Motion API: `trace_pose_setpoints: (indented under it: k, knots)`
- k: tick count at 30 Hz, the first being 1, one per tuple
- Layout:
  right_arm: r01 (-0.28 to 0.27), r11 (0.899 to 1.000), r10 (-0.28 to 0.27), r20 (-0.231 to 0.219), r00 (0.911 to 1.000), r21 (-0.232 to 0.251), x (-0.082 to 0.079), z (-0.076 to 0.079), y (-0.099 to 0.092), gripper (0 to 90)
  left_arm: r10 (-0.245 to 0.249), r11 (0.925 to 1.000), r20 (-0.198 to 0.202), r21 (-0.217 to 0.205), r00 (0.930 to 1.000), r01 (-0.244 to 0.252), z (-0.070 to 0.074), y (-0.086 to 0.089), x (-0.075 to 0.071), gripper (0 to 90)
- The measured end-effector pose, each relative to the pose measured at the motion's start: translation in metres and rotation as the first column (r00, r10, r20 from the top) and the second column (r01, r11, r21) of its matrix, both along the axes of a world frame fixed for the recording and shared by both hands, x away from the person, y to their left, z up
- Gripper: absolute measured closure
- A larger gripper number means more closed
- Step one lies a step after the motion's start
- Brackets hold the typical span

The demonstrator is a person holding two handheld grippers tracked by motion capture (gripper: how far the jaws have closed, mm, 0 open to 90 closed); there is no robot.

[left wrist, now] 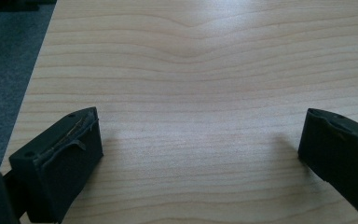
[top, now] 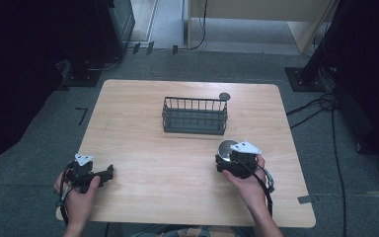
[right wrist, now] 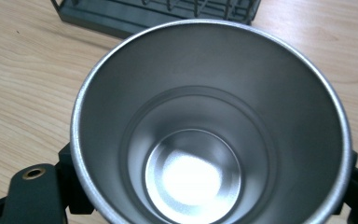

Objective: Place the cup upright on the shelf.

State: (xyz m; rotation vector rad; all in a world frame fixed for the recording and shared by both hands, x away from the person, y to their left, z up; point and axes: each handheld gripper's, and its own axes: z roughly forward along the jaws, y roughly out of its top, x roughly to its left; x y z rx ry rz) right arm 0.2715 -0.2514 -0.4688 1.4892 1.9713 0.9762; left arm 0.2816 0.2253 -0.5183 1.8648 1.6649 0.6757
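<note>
A shiny steel cup [top: 225,147] stands upright on the wooden table [top: 177,163], in front of the right end of a dark wire basket [top: 195,116]. My right gripper [top: 226,159] is shut on the cup, one jaw on each side of its wall. In the right gripper view I look straight down into the empty cup [right wrist: 205,116], with the basket [right wrist: 158,16] just beyond it. My left gripper [top: 109,173] rests near the table's front left corner. It is open, with bare wood between its fingers [left wrist: 60,158].
A small dark round disc [top: 224,96] lies on the table behind the basket's right end. Cables [top: 321,106] and a stand base [top: 303,79] lie on the grey carpet to the right of the table.
</note>
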Motion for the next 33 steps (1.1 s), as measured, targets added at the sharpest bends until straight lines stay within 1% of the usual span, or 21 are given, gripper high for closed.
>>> trace_pose_setpoints:
  k: [7,13,20,26,30,32,33]
  knots:
    - [-0.017,1.0,0.017,0.018,0.9997,0.005,0.006,0.011,0.007,18.0,0.0,1.0,-0.001,0.0,1.0,0.0,0.0,0.0,0.0,0.0]
    - [-0.028,1.0,0.027,0.04,0.9988,0.011,0.011,0.021,0.012,18.1,0.0,1.0,0.0,0.0,1.0,0.0,0.0,0.0,0.0,0.0]
    - [-0.037,0.999,0.037,0.068,0.997,0.001,0.017,0.031,0.018,18.1,0.0,1.0,0.0,0.0,1.0,0.0,0.0,0.0,0.0,0.0]
    - [-0.043,0.999,0.042,0.094,0.9947,0.01,0.023,0.038,0.022,18.1,0.0,1.0,0.0,0.0,1.0,0.0,0.0,0.0,0.0,0.0]
    - [-0.05,0.999,0.049,0.117,0.9919,0.005,0.027,0.043,0.024,18.1,0.0,1.0,-0.001,0.001,1.0,0.0,0.0,0.0,0.0,0.0]
    - [-0.053,0.999,0.053,0.138,0.989,0.002,0.029,0.045,0.025,18.1,0.0,1.0,-0.001,0.0,1.0,0.0,0.0,0.0,0.0,0.0]
    - [-0.075,0.997,0.076,0.176,0.9814,-0.013,0.031,0.045,0.026,18.1,0.0,1.0,0.0,0.0,1.0,0.0,0.0,0.0,0.0,0.0]
